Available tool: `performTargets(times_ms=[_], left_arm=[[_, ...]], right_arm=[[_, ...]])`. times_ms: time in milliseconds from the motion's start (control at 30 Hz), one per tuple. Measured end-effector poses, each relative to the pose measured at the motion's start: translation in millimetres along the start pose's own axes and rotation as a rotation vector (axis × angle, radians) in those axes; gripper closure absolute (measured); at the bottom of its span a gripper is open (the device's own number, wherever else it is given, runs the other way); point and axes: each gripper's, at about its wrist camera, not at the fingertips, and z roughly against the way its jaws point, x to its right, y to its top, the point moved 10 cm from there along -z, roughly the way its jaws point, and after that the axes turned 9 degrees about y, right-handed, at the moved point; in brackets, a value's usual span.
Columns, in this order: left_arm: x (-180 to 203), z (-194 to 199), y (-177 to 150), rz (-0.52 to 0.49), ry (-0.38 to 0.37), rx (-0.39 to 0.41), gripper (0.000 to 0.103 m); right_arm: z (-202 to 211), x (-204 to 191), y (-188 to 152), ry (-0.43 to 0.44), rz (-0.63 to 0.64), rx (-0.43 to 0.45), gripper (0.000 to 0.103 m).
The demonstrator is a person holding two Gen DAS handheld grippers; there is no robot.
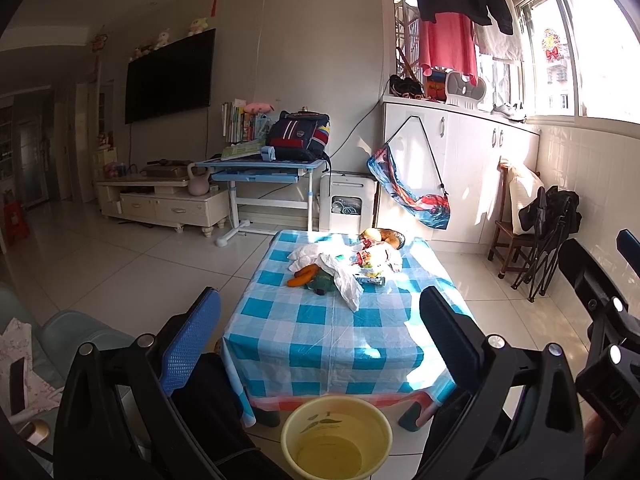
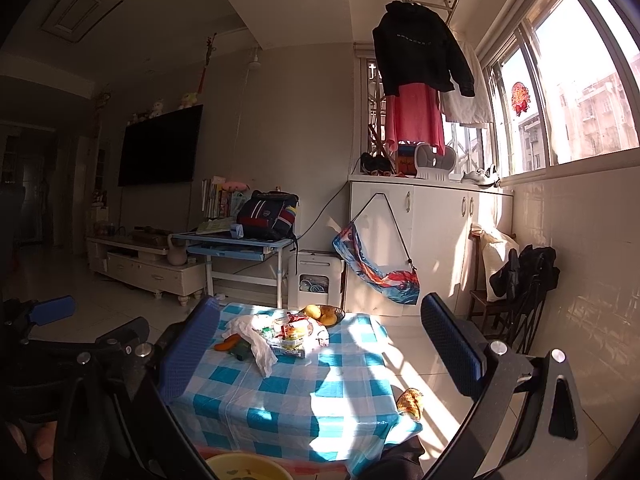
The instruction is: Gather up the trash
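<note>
Trash (image 1: 352, 268) lies heaped ahead of both grippers at the desk's (image 1: 320, 344) far end: tissue (image 1: 344, 280), wrappers (image 1: 372, 260), a peel (image 1: 303, 275). The bucket (image 1: 336, 436) sits on the floor below the left gripper (image 1: 320, 344). Left and right gripper (image 2: 320, 352) both gape wide, holding nothing. Risks, as I judge: thin tissue slipping out mid-carry, wrappers scattering, or fruit (image 1: 384, 236) just behind the heap getting grabbed by mistake.

One table (image 1: 312, 344) with a blue-and-white checked cloth. On it: one fruit bowl (image 1: 386, 237) at the far edge, one white rag (image 1: 340, 276), one orange item (image 1: 304, 275) beside it. One yellow basin (image 1: 336, 436) before the table's near edge.
</note>
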Motion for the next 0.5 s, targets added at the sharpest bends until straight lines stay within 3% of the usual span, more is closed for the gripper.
performTargets(times_ms=[500], left_arm=[[2.0, 0.8, -0.7, -0.001, 0.002, 0.0, 0.007]], right_arm=[[-1.6, -0.3, -3.4, 0.017, -0.006, -0.009, 0.006]])
